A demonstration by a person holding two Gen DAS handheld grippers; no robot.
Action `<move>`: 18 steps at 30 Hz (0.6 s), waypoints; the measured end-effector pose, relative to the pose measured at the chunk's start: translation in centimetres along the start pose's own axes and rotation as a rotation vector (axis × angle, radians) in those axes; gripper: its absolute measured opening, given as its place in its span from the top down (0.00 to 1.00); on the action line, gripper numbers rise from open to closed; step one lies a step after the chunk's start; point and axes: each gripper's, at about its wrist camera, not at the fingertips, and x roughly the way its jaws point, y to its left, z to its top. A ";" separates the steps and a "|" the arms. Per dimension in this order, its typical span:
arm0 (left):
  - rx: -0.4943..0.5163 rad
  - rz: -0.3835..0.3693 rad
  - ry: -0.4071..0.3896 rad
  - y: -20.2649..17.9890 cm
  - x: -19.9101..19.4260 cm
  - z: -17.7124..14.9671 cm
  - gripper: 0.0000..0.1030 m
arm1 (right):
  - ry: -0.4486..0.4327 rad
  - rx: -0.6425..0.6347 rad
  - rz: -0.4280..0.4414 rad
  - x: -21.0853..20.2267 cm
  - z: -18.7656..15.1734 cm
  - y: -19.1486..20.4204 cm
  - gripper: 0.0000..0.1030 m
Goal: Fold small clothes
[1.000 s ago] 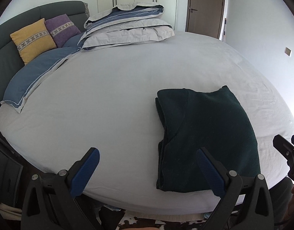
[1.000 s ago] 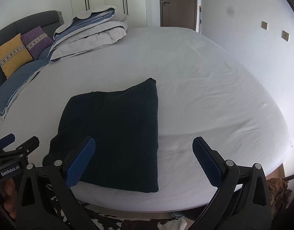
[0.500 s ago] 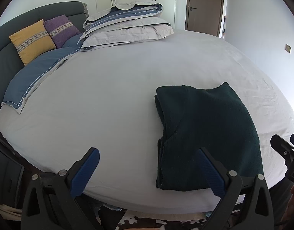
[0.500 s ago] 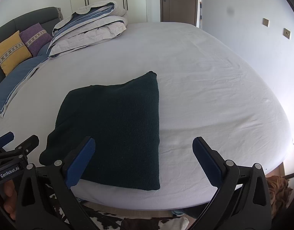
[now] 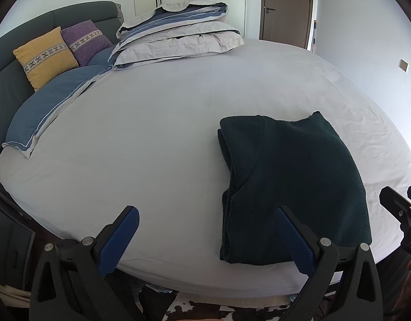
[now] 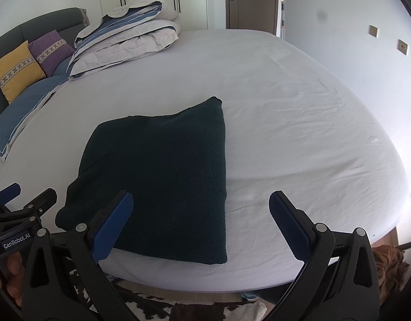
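Here, both grippers' fingers (image 5: 119, 240) (image 6: 288, 224) wide apart, empty, above folded garment (image 6: 162, 176).

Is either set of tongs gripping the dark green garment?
No, the left tongs and right tongs are open, empty, short of the folded dark green garment.

Soft daylight is flooding in from the right, glaring off the bed (image 6: 299, 123) edge; fisheye distortion is bending both views, corners darkening to black.
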 end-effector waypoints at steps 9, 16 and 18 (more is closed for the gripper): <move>0.001 0.000 0.001 0.1 0.1 -0.1 0.00 | -0.003 0.002 -0.004 0.1 -0.1 0.2 0.00; 0.000 0.000 0.002 0.2 0.1 -0.1 0.00 | -0.001 0.003 -0.003 0.1 -0.2 0.3 0.00; 0.001 0.001 0.002 0.2 0.1 -0.2 0.00 | -0.002 0.003 -0.004 0.0 -0.2 0.3 0.00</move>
